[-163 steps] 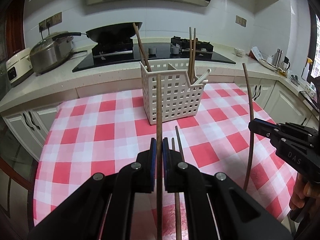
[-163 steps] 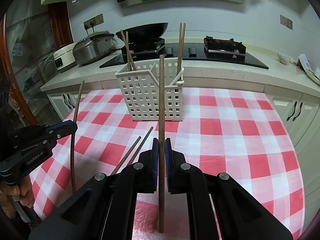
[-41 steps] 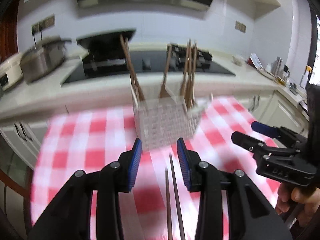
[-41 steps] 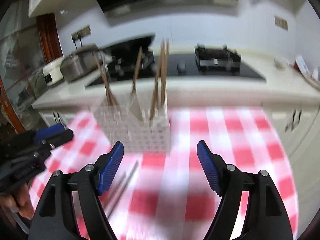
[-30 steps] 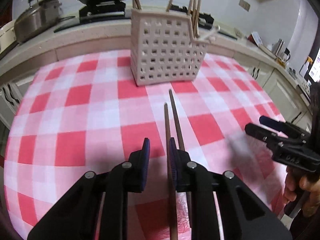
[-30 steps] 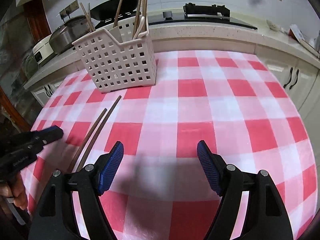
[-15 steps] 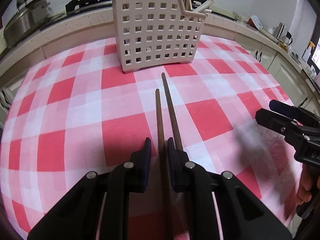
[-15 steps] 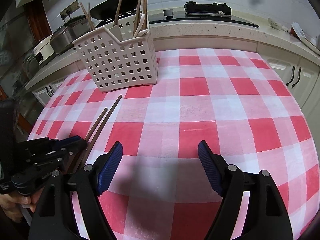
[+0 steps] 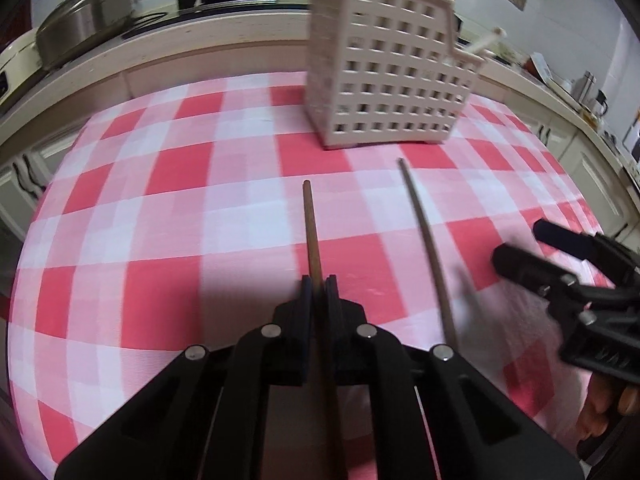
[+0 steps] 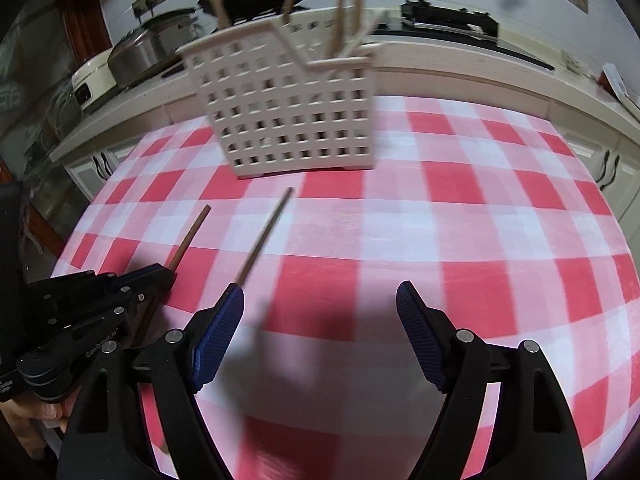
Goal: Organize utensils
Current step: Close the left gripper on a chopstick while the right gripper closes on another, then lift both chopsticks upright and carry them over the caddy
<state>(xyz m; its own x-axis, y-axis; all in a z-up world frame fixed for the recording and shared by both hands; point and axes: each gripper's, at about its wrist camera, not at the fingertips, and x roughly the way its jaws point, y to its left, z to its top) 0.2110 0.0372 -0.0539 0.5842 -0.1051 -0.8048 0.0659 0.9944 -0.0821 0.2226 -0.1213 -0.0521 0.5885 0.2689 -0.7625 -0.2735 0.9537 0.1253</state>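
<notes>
- My left gripper [image 9: 319, 286], at the lower centre of the left wrist view, has its black fingers pinched tight on a thin brown wooden chopstick [image 9: 311, 228]; the stick runs straight up the frame from between the pads.
- In the right wrist view that same gripper [image 10: 162, 276] sits at the lower left, with the held chopstick [image 10: 190, 236] poking out toward the upper right.
- A second, darker wooden chopstick [image 9: 424, 232] lies on the red-and-white checked tablecloth [image 9: 160, 208], just right of the held one and apart from it. In the right wrist view it [image 10: 264, 236] slants up from beside my blue-padded left finger [image 10: 218, 330].
- My right gripper [image 10: 320, 308] is spread wide with nothing between its pads, low in the right wrist view; in the left wrist view it [image 9: 520, 248] shows at the right edge.
- The white perforated plastic utensil basket [image 9: 388, 76] stands on the cloth at the upper centre-right, with several wooden sticks [image 10: 348, 4] upright inside; its picture is blurred.
- A steel lidded pot [image 9: 80, 24] sits on the counter in the upper left.
</notes>
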